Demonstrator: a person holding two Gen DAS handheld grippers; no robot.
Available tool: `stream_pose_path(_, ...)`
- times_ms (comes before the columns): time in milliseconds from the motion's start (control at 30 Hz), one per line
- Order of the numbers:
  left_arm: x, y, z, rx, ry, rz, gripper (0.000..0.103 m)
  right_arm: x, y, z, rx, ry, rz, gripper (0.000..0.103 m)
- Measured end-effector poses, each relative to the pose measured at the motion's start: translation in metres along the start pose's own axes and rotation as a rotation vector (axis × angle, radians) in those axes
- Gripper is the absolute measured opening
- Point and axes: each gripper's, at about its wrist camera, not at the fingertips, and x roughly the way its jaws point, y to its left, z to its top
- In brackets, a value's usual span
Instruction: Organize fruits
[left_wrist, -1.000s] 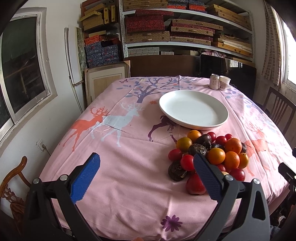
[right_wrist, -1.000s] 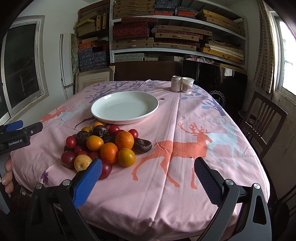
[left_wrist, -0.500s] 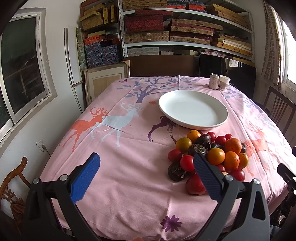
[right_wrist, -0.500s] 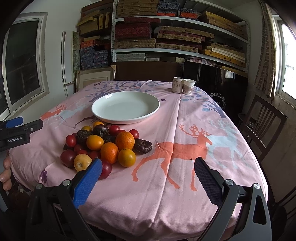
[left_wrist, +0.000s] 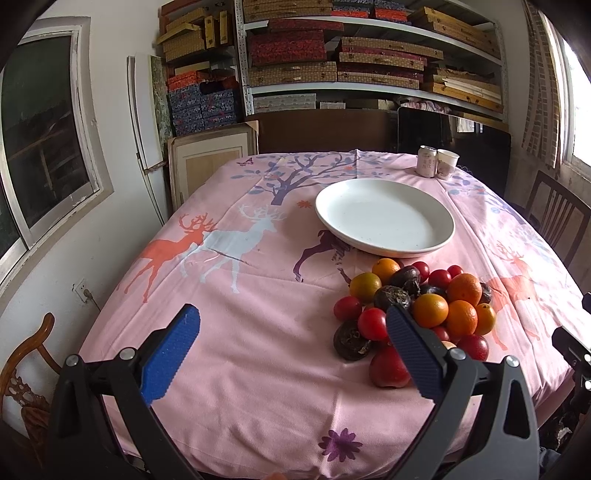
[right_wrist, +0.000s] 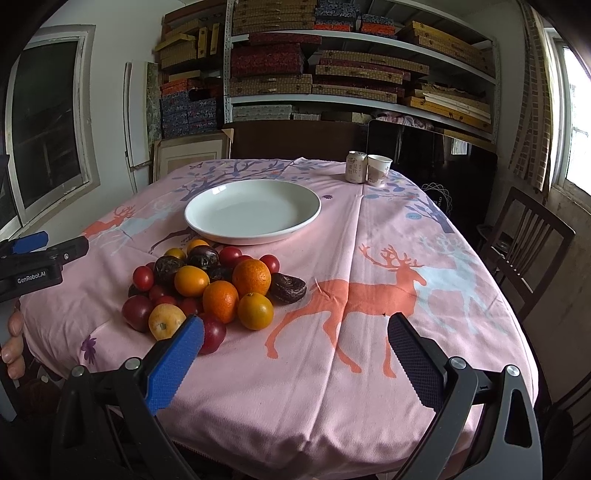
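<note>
A pile of fruit (left_wrist: 417, 314) lies on the pink tablecloth: oranges, small red tomatoes, dark wrinkled passion fruits and red plums. It also shows in the right wrist view (right_wrist: 210, 288). An empty white plate (left_wrist: 384, 216) sits just behind the pile, seen too in the right wrist view (right_wrist: 253, 210). My left gripper (left_wrist: 291, 347) is open and empty, near the table's front edge, left of the pile. My right gripper (right_wrist: 295, 354) is open and empty, near the front edge, right of the pile. The left gripper's tip (right_wrist: 33, 254) shows at the far left there.
A can (right_wrist: 355, 168) and a paper cup (right_wrist: 378, 170) stand at the table's far edge. Wooden chairs stand at the right (right_wrist: 524, 251) and at the left (left_wrist: 26, 369). Shelves of boxes (left_wrist: 351, 59) fill the back wall.
The right gripper has drifted slightly, shifting its view a little. The left gripper is nearly still. The fruit and plate have not moved.
</note>
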Motion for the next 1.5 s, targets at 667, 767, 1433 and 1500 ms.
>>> stream_pose_path(667, 0.027, -0.01, -0.024, 0.08, 0.07, -0.061, 0.099, 0.012, -0.004, -0.01, 0.011, 0.033, 0.025, 0.1)
stream_pose_path(767, 0.043, -0.016, -0.038, 0.122, 0.122, -0.115, 0.099, 0.019, -0.01, -0.013, 0.031, 0.052, 0.026, 0.1)
stream_pose_path(1433, 0.06, -0.06, -0.057, 0.19, 0.137, -0.345, 0.039, 0.059, -0.019, -0.026, 0.079, 0.169, 0.11, 0.1)
stream_pose_path(1500, 0.052, -0.05, -0.053, 0.167, 0.125, -0.334, 0.039, 0.065, -0.008, -0.027, 0.06, 0.186, 0.19, 0.1)
